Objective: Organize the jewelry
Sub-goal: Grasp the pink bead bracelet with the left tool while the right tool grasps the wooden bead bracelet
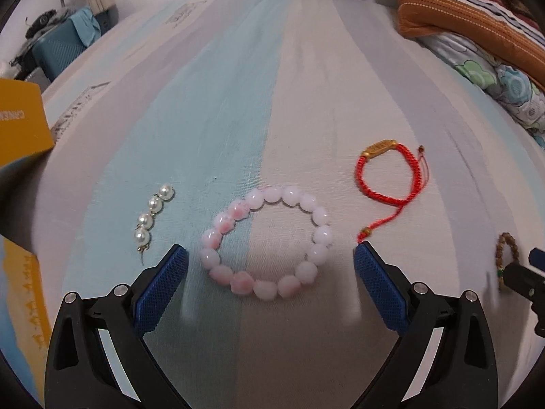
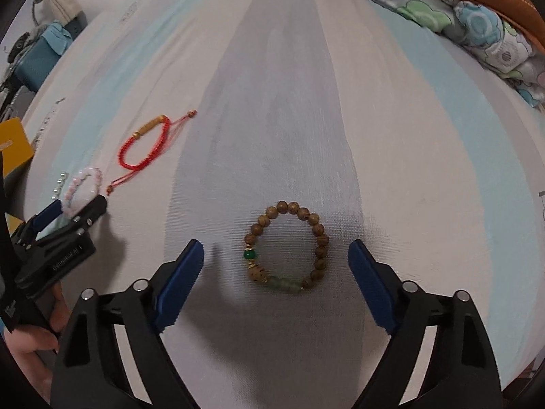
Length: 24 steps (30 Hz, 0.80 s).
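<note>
Left wrist view: the left gripper (image 1: pixel 270 255), jaws wide apart, frames the pink bead bracelet (image 1: pixel 267 242) lying on the striped bedsheet (image 1: pixel 218 109), apparently untouched.

Right wrist view: the right gripper (image 2: pixel 276 250), likewise spread, brackets the wooden bead bracelet (image 2: pixel 286 247) lying flat.

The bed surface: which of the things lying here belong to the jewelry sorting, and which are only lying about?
Belong to the job:
pink round-bead bracelet
red braided cord bracelet with gold tube
white pearl strand
brown wooden-bead bracelet with green bead

Just lying about:
yellow cardboard box
orange striped pillow
floral quilt
</note>
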Each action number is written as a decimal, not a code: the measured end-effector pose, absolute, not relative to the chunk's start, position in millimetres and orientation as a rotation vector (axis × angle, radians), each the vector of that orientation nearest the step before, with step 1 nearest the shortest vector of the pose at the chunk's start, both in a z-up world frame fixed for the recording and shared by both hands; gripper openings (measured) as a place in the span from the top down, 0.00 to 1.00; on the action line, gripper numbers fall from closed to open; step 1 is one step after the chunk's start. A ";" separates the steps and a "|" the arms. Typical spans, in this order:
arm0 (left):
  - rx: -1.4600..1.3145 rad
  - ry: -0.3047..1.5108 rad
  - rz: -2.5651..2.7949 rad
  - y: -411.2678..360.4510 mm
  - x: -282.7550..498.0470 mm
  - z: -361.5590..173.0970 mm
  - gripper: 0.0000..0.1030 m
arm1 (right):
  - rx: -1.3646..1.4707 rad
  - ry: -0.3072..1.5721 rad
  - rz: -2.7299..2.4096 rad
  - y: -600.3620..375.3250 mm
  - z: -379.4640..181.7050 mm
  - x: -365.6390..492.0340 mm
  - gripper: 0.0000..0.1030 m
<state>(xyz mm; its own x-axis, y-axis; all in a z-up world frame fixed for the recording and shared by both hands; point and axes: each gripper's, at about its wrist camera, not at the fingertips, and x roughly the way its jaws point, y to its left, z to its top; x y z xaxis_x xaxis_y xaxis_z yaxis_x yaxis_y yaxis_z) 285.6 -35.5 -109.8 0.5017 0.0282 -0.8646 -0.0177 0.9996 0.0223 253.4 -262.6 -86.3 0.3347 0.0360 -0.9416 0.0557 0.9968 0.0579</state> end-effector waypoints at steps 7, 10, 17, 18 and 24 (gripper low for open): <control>0.031 1.040 0.022 -40.3 281.7 -110.7 0.26 | 0.084 1.280 -0.036 -261.4 -99.0 258.5 0.56; 0.029 1.049 0.004 -39.3 279.5 -107.4 0.44 | 0.091 1.284 -0.046 -262.2 -100.3 258.8 0.69; -0.002 1.061 -0.041 -33.1 274.3 -101.0 0.80 | 0.039 1.280 -0.051 -252.3 -97.7 256.1 0.86; -0.019 1.063 -0.052 -32.5 273.6 -99.6 0.80 | 0.032 1.278 -0.052 -250.1 -96.5 256.0 0.86; -0.057 1.049 -0.105 -37.6 267.2 -87.1 0.80 | 0.035 1.241 -0.055 -247.1 -82.1 251.1 0.86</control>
